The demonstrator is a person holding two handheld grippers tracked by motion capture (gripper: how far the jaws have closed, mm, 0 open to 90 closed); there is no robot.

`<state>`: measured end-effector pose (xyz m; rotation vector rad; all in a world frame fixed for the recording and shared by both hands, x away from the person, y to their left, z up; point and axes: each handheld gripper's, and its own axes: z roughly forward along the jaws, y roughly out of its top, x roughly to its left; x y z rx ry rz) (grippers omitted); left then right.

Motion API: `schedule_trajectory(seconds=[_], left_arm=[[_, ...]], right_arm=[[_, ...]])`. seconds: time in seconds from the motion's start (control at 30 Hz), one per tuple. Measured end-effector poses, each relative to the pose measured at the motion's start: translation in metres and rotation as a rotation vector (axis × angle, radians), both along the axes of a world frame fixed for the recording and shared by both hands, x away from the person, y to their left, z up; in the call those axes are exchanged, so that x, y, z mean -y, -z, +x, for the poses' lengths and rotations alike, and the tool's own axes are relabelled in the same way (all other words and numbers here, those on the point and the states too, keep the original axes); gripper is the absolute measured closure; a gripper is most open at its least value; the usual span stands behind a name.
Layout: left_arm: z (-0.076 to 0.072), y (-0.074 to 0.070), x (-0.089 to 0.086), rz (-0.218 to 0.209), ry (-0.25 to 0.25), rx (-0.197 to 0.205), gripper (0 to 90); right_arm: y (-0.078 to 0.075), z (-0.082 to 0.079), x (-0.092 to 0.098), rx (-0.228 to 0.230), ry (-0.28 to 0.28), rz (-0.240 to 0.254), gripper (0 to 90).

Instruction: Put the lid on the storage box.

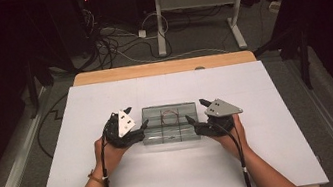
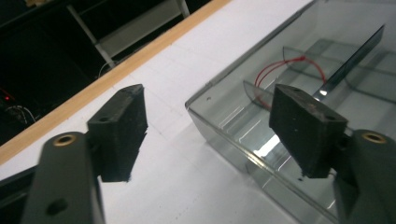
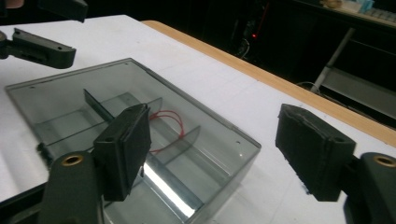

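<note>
Both tongs, left (image 1: 139, 117) and right (image 1: 193, 111), gape beside the clear box (image 1: 169, 123) (holding nothing).

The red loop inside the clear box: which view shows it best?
The right gripper view: the red loop lies clearly between dividers in the clear box. The left gripper view shows it partly behind a jaw; the high view shows it tiny.

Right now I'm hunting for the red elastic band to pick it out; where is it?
In the high view the red band lies inside the clear divided box at the white board's middle, in a far central compartment, between the left gripper and right gripper.
</note>
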<state>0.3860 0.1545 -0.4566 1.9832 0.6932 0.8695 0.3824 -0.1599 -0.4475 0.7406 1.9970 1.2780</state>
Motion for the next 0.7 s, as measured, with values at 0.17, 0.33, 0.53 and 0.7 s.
schedule_trajectory(seconds=[0.17, 0.33, 0.53, 0.7], left_arm=[[-0.006, -0.004, -0.001, 0.008, 0.020, 0.020, 19.0], [-0.010, -0.006, -0.001, 0.006, 0.034, 0.016, 16.4], [-0.014, -0.009, -0.001, 0.012, 0.051, 0.022, 16.4], [-0.024, -0.014, -0.002, 0.035, 0.083, 0.021, 16.5]], right_arm=[[-0.004, -0.004, 0.002, 0.001, -0.035, 0.008, 17.4], [-0.006, -0.006, 0.003, 0.001, -0.057, 0.016, 16.3], [-0.007, -0.012, 0.010, -0.001, -0.060, -0.023, 16.6], [-0.011, -0.023, 0.016, 0.022, -0.067, -0.059, 19.1]])
